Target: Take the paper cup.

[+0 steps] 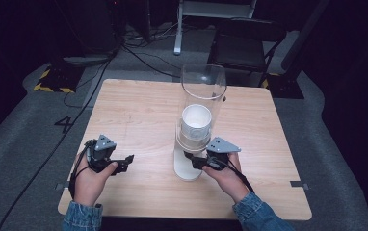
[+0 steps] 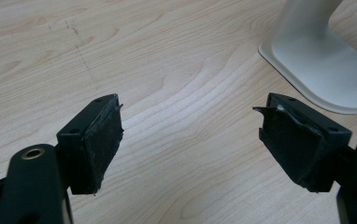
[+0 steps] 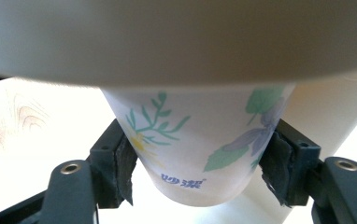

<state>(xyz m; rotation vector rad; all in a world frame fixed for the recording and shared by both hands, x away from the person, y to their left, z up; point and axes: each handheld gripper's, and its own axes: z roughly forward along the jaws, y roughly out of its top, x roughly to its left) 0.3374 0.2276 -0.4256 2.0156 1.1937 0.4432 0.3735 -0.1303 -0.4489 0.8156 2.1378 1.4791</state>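
A cup dispenser stands mid-table: a clear tube (image 1: 203,96) holding a stack of white cups (image 1: 196,122) on a white foot (image 1: 187,168). From the dispenser's underside hangs a paper cup (image 3: 195,135) printed with leaves and flowers. My right gripper (image 3: 197,163) is shut on it, one pad (image 3: 125,170) pressed to each side. In the high view the right gripper (image 1: 194,161) reaches under the tube from the right. My left gripper (image 1: 126,161) rests low over the bare wood left of the dispenser, jaws wide open and holding nothing. The left gripper (image 2: 190,135) has the dispenser foot (image 2: 321,70) ahead to its right.
The wooden table (image 1: 138,110) has bare surface to the left and behind the dispenser. Beyond its far edge stand a black chair (image 1: 242,45), cables on the grey floor (image 1: 138,57) and a yellow-black striped base (image 1: 52,82).
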